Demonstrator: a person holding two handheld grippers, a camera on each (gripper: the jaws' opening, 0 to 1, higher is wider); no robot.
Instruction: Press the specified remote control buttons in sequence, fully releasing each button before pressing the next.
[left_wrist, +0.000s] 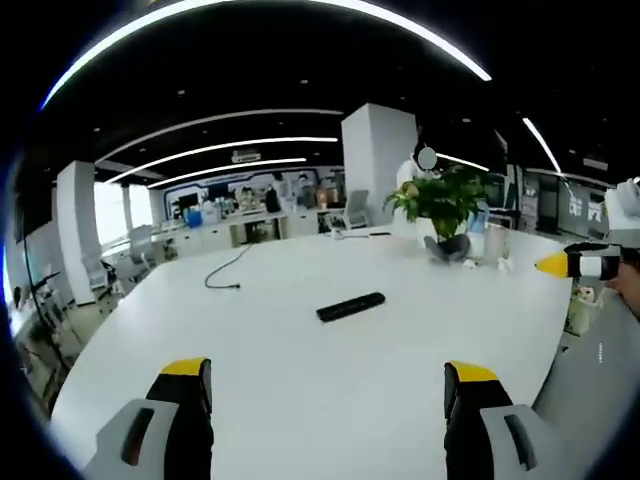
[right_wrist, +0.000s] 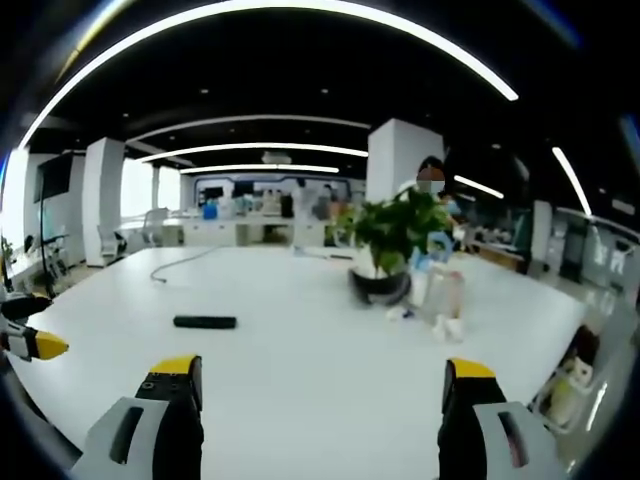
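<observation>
A black remote control (left_wrist: 351, 306) lies flat near the middle of the white table (left_wrist: 280, 400), well ahead of my left gripper (left_wrist: 328, 388), which is open with nothing between its jaws. In the right gripper view the same remote (right_wrist: 205, 322) lies ahead and to the left of my right gripper (right_wrist: 320, 392), also open and holding nothing. The right gripper's yellow-tipped jaw (left_wrist: 560, 264) enters the left gripper view from the right edge. The left gripper's yellow tip (right_wrist: 40, 346) shows at the left edge of the right gripper view.
A potted green plant (right_wrist: 390, 240) stands on the table's far right part, with a clear bottle (right_wrist: 447, 295) and small items beside it. A black cable (left_wrist: 225, 270) trails across the far left of the table. Office chairs, desks and a person stand behind.
</observation>
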